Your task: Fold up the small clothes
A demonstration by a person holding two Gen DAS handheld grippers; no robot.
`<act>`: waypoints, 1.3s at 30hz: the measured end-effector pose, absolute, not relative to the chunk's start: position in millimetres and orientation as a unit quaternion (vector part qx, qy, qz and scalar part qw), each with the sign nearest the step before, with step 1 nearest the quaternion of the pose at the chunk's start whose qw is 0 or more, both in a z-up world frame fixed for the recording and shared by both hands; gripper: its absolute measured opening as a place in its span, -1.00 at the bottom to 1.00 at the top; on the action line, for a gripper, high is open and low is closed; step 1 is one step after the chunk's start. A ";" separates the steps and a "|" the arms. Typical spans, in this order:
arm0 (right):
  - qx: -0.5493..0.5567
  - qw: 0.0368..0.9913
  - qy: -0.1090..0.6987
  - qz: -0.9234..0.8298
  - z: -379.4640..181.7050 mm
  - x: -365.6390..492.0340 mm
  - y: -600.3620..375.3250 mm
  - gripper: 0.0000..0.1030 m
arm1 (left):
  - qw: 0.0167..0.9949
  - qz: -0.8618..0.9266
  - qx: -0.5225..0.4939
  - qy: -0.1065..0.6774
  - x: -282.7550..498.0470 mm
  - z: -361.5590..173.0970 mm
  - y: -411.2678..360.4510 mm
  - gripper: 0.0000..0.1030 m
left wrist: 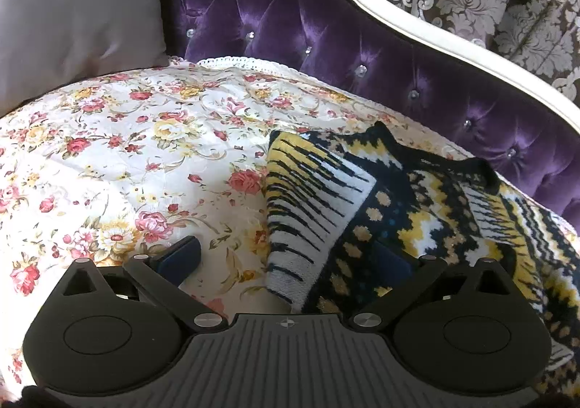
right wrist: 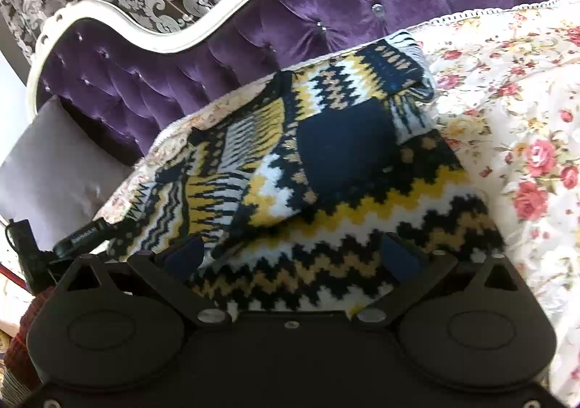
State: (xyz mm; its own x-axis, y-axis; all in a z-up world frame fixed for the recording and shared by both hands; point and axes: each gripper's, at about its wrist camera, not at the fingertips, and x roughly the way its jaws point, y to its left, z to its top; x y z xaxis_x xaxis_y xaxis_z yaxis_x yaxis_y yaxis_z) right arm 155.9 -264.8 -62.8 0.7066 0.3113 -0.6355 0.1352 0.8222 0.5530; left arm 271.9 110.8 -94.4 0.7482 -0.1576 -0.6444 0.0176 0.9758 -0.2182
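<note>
A small knit sweater (left wrist: pixel 391 212) in navy, yellow and white zigzags lies on a floral bedspread (left wrist: pixel 137 154); both sleeves are folded in over its body. In the right wrist view the sweater (right wrist: pixel 326 168) fills the middle. My left gripper (left wrist: pixel 286 259) is open, low over the sweater's left edge, one pad (left wrist: pixel 181 255) over the bedspread and the other (left wrist: pixel 393 263) over the knit. My right gripper (right wrist: pixel 290 255) is open over the sweater's near hem, both pads above the knit, holding nothing.
A purple tufted headboard (left wrist: pixel 326 45) with a white frame runs behind the bedspread. A grey pillow (left wrist: pixel 72 9) leans at the left in the left wrist view. Another grey pillow (right wrist: pixel 54 161) and black straps (right wrist: pixel 83 230) lie left of the sweater in the right wrist view.
</note>
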 end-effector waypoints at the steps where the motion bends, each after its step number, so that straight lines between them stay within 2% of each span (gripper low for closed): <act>1: 0.305 0.874 0.374 0.053 -64.0 157.6 -265.5 1.00 | 0.930 -0.047 -0.100 0.351 272.2 -94.4 110.9 0.97; 11: 0.416 0.850 0.319 0.049 -77.7 183.9 -281.7 1.00 | 0.931 -0.054 -0.110 0.344 270.6 -91.1 112.0 0.96; 12: 0.412 0.851 0.321 0.048 -77.1 186.9 -280.6 0.93 | 0.931 -0.054 -0.111 0.343 270.1 -90.6 112.0 0.96; 13: 0.405 0.854 0.325 0.042 -75.4 190.0 -278.9 0.77 | 0.931 -0.055 -0.112 0.342 269.7 -90.1 112.1 0.95; 15: 0.375 0.862 0.339 0.024 -68.3 194.4 -273.9 -0.63 | 0.933 -0.055 -0.115 0.336 268.1 -87.9 113.1 0.95; 21: 0.258 0.909 0.324 0.048 -13.4 210.7 -248.3 -0.64 | 0.942 -0.036 -0.125 0.310 261.6 -78.6 119.9 0.95; 27: 0.167 0.934 0.296 0.108 55.7 278.6 -198.8 -0.64 | 0.941 0.023 -0.167 0.293 257.7 -76.0 144.8 0.95; 31: 0.154 0.938 0.239 0.199 121.3 316.0 -143.4 -0.65 | 0.941 0.066 -0.197 0.266 250.8 -72.7 164.5 0.95; 35: 0.134 0.944 0.137 0.269 184.2 302.7 -109.6 -0.65 | 0.943 0.079 -0.201 0.253 247.8 -69.9 172.4 0.95; 37: 0.131 0.952 0.103 0.257 190.0 286.6 -119.9 -0.66 | 0.942 0.076 -0.202 0.256 249.1 -69.9 172.4 0.95; 39: 0.129 0.965 0.101 0.207 169.1 277.0 -143.6 -0.66 | 0.942 0.067 -0.199 0.261 250.6 -69.9 169.5 0.95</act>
State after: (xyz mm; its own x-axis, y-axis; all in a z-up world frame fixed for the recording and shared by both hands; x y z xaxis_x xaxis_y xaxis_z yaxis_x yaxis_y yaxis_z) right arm 277.0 -143.6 169.1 0.8941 0.4249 -0.1413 -0.3728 0.8812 0.2908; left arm 250.6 169.5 -69.9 0.8554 0.0220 -0.5176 -0.2291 0.9121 -0.3399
